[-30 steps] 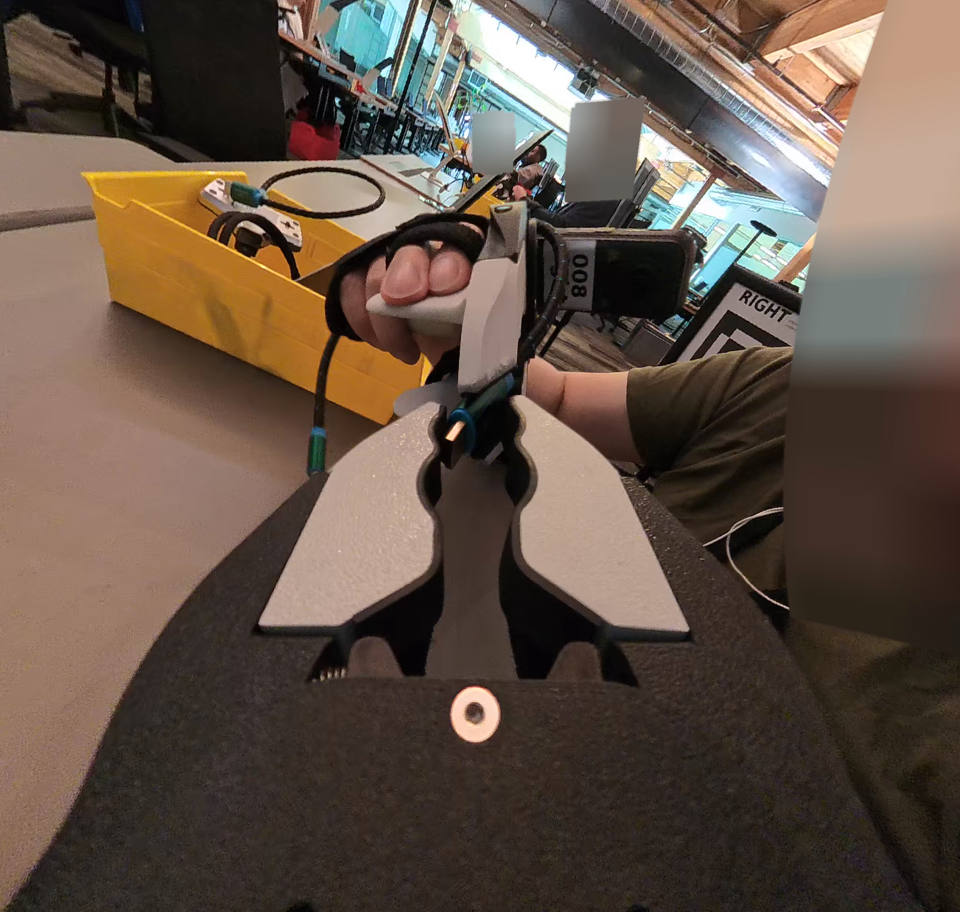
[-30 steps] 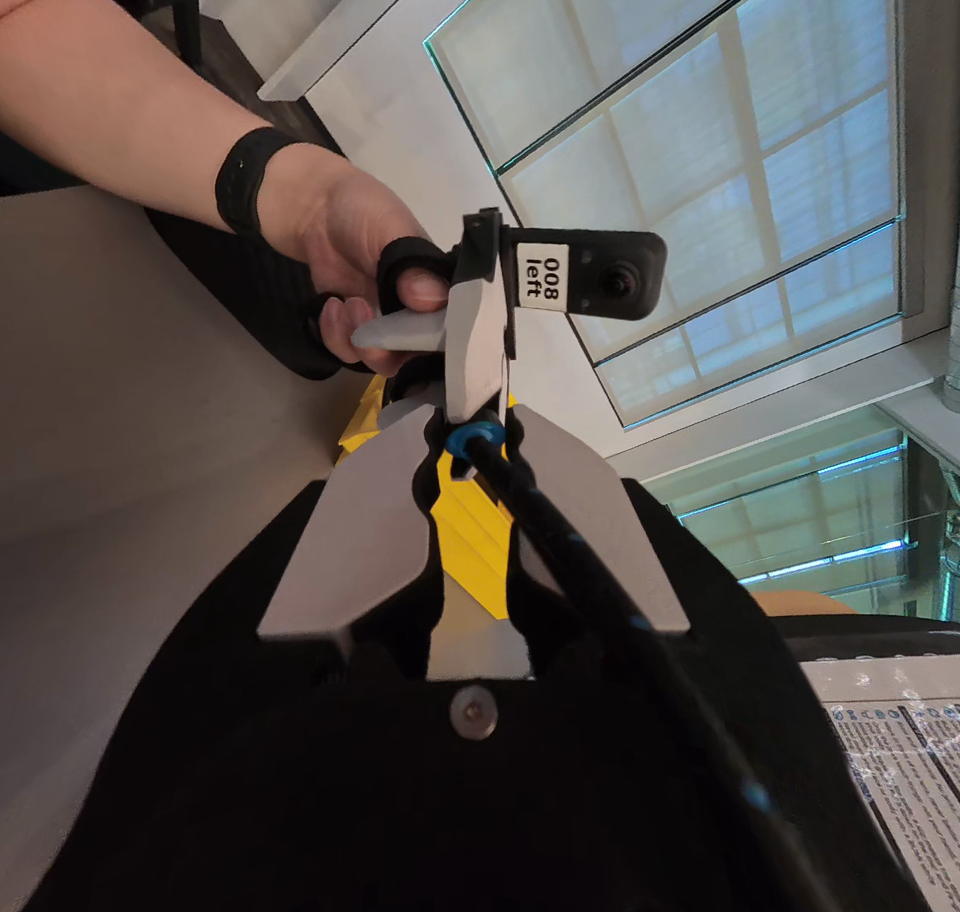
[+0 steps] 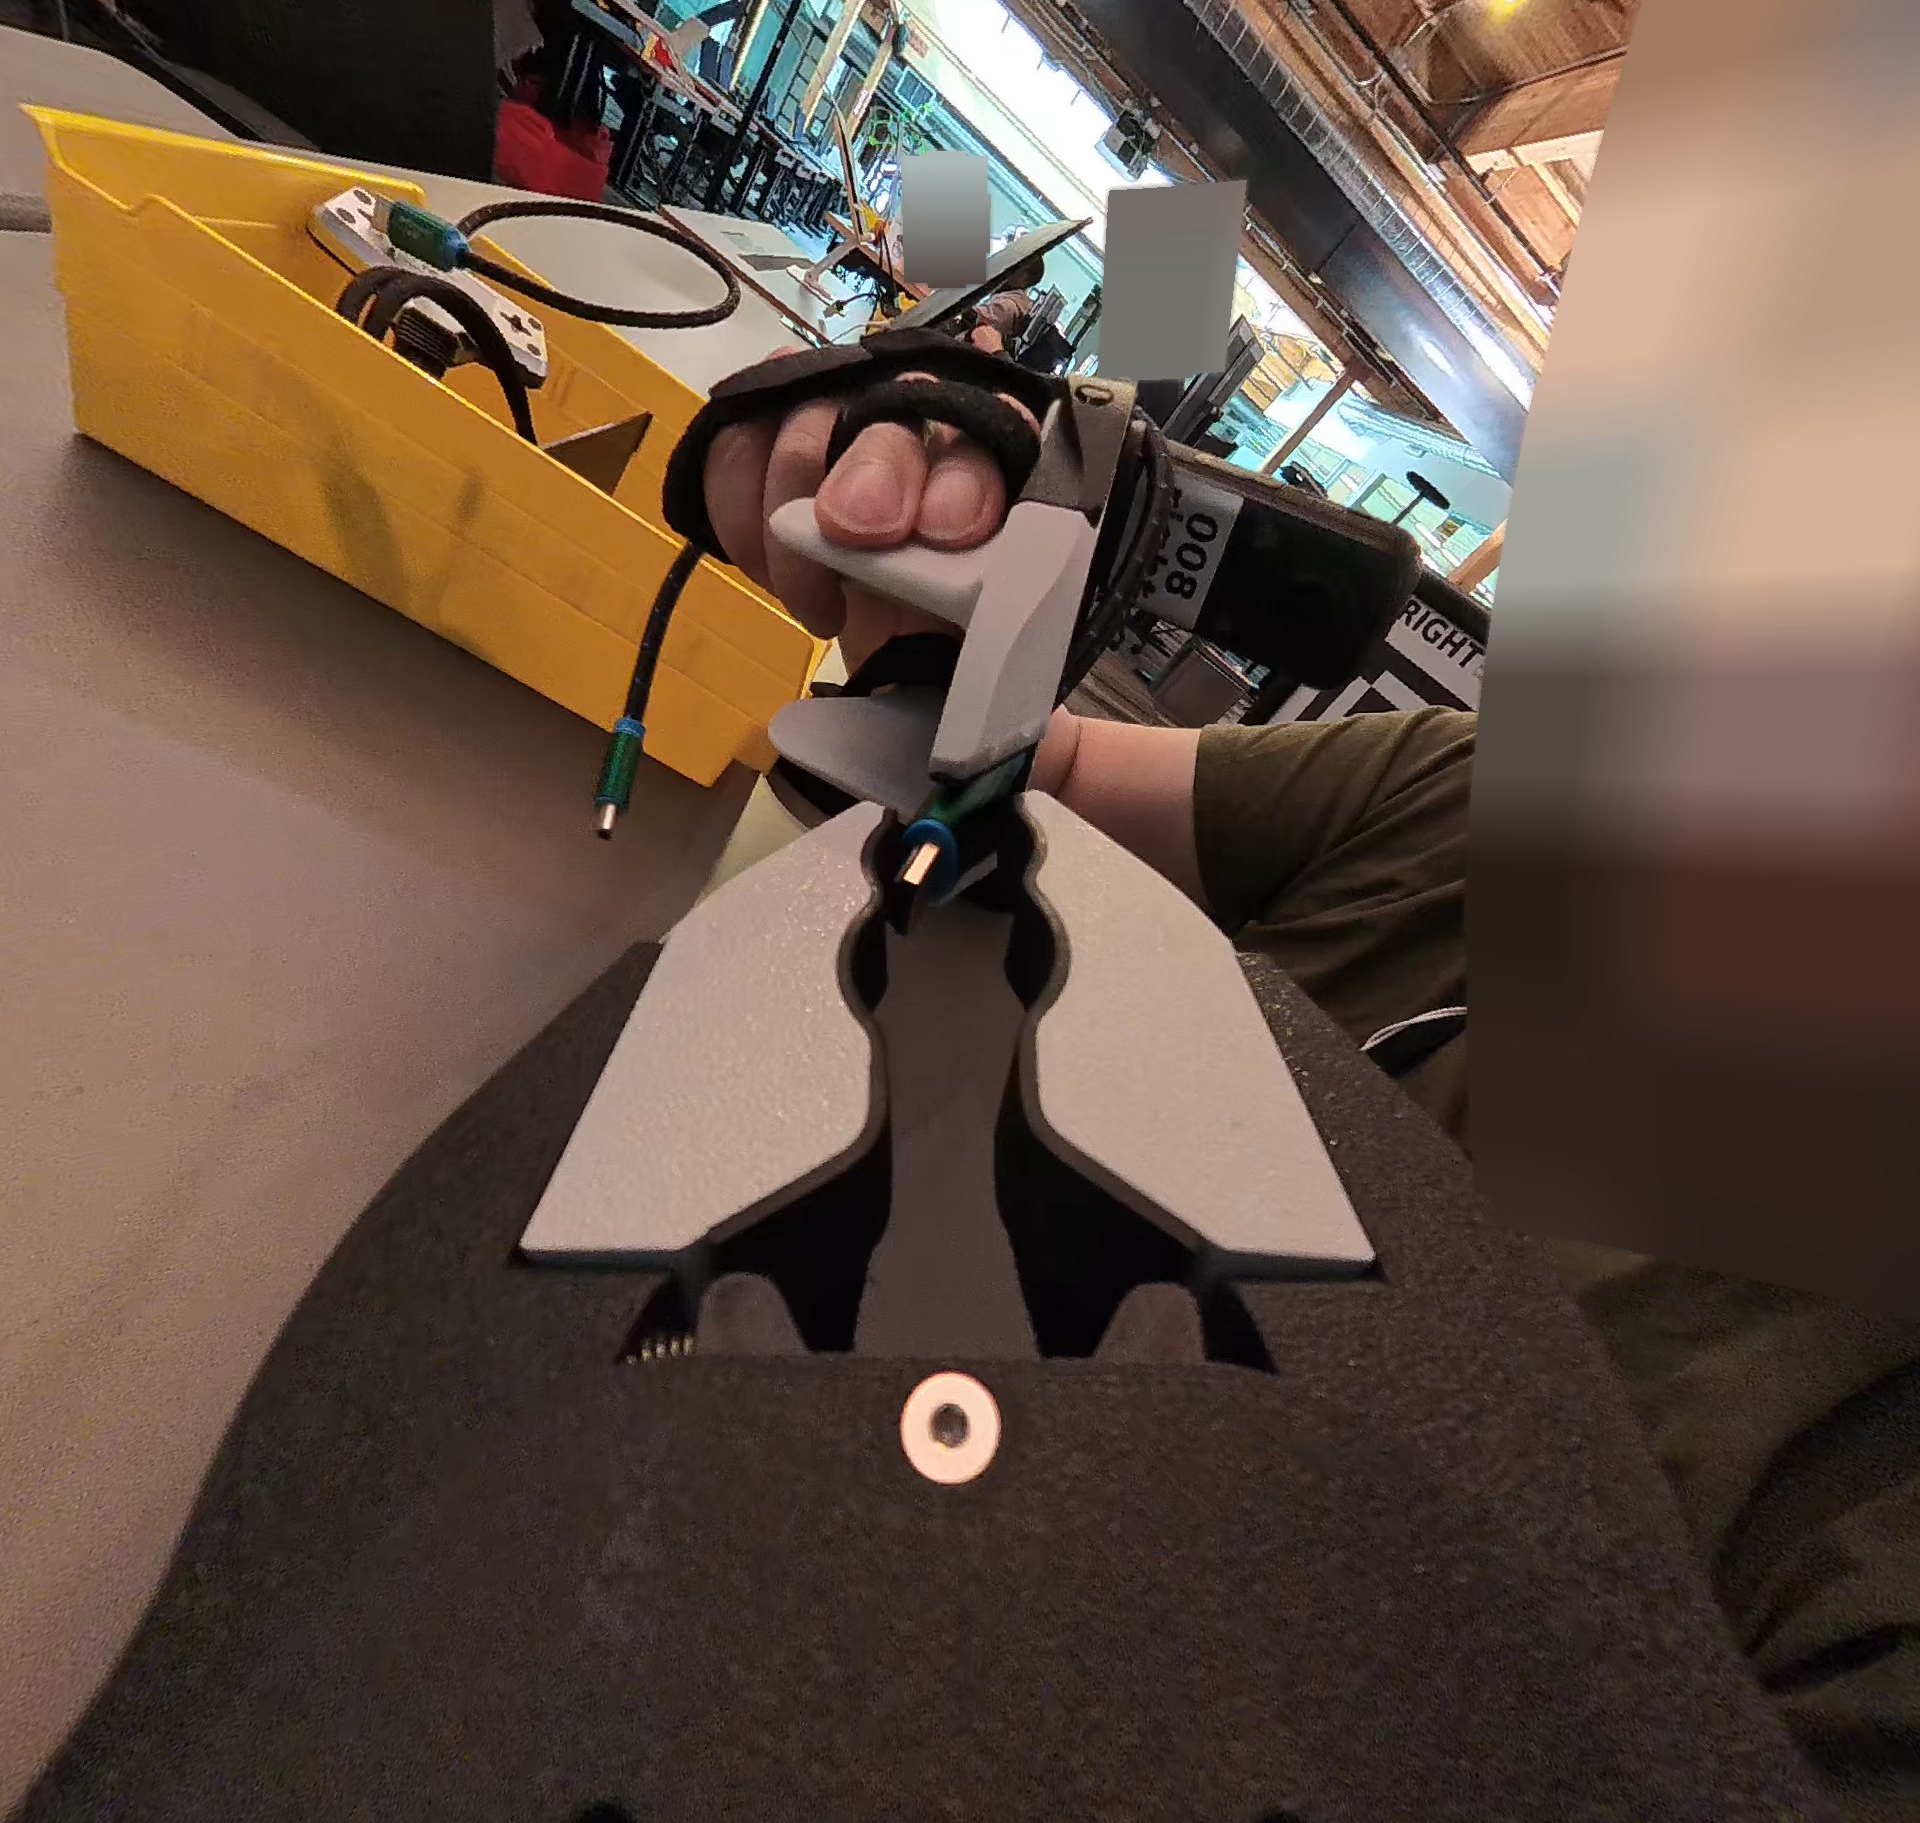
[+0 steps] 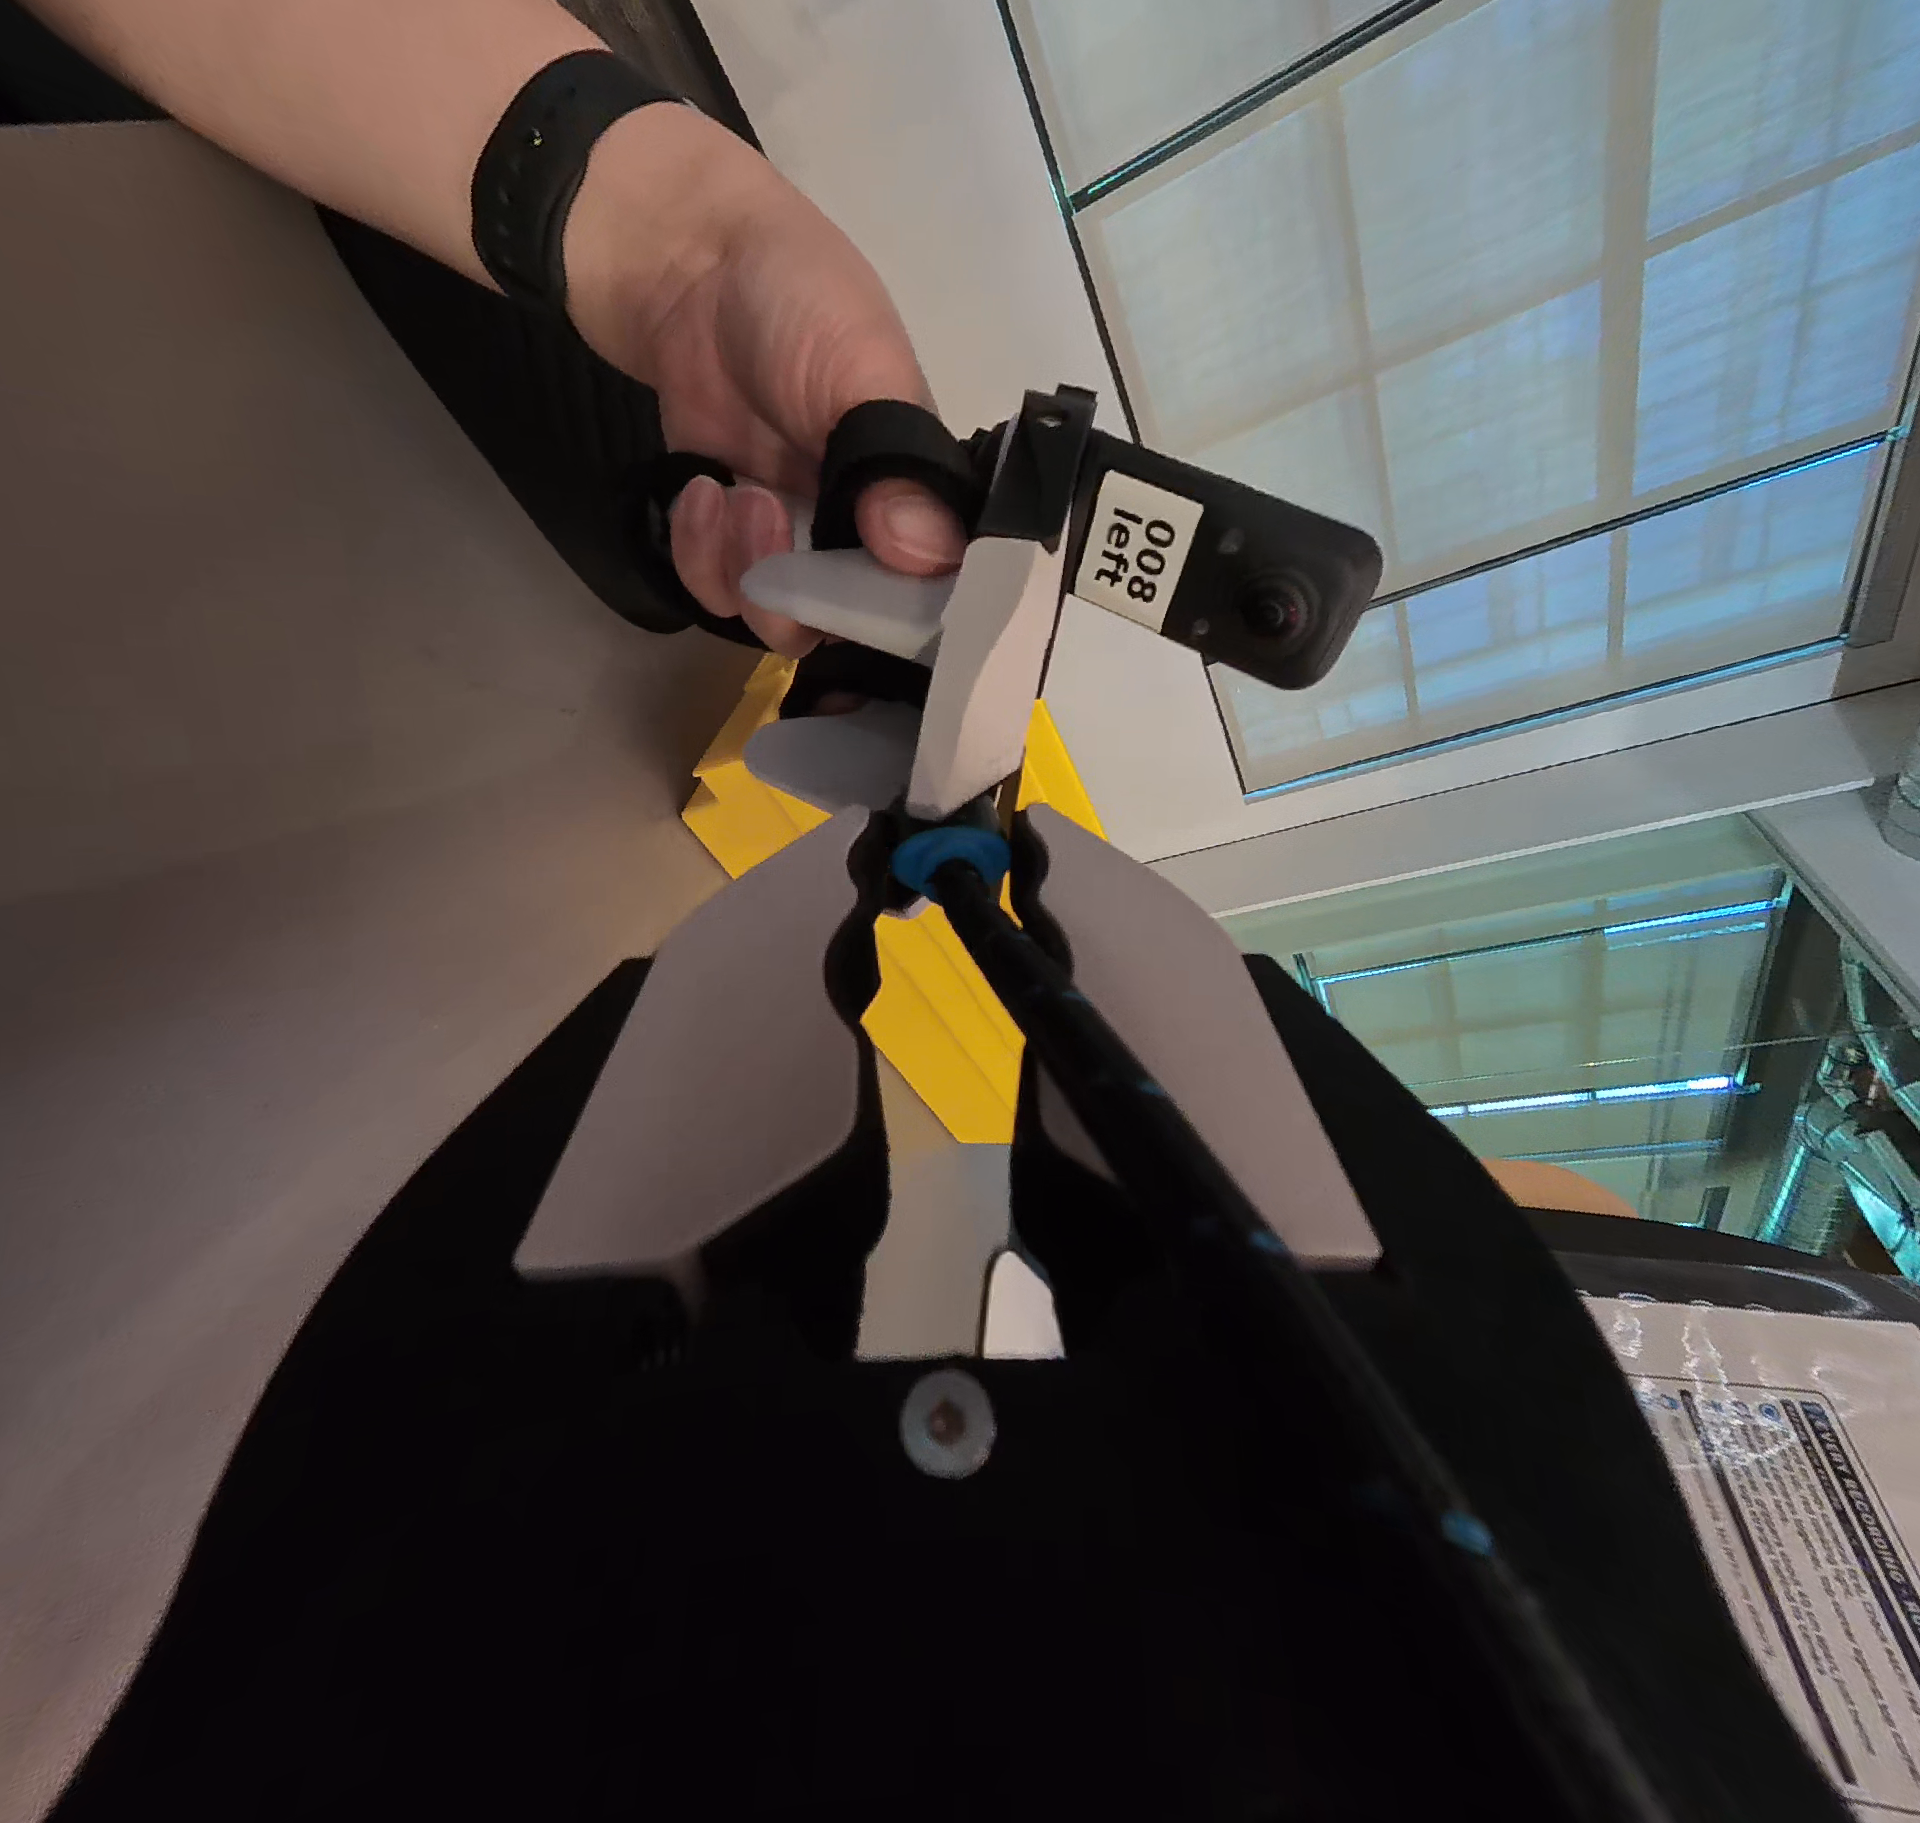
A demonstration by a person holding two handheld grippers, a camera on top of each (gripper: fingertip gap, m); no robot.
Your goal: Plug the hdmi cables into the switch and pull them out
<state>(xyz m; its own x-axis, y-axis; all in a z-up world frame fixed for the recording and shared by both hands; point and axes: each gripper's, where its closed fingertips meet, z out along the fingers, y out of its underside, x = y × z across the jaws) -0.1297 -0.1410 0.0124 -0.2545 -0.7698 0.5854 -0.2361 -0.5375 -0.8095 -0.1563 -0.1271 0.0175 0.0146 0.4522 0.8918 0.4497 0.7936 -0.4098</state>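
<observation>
My right gripper (image 4: 943,833) is shut on the blue-collared plug (image 4: 940,859) of a black braided cable (image 4: 1091,1077), which runs back over it. In the left wrist view this gripper (image 3: 997,651) faces me. The plug's metal tip (image 3: 920,861) sits between the fingertips of my left gripper (image 3: 954,823). The left jaws stand a little apart and I cannot see contact. The cable's other green plug (image 3: 618,776) dangles above the table. A silver switch (image 3: 514,334) lies in the yellow bin (image 3: 436,516) with another green plug (image 3: 416,233) on it.
The grey table (image 3: 208,942) spreads left of both grippers. The bin also shows behind my right fingers (image 4: 935,1004). A second cable loops over the bin's far edge (image 3: 644,308). The person's sleeve (image 3: 1330,838) is close on the right. A printed sheet (image 4: 1787,1461) lies at lower right.
Both grippers have shifted and tilted slightly while staying tip to tip. The jaw gaps look the same. The dangling plug end has swung a little higher.
</observation>
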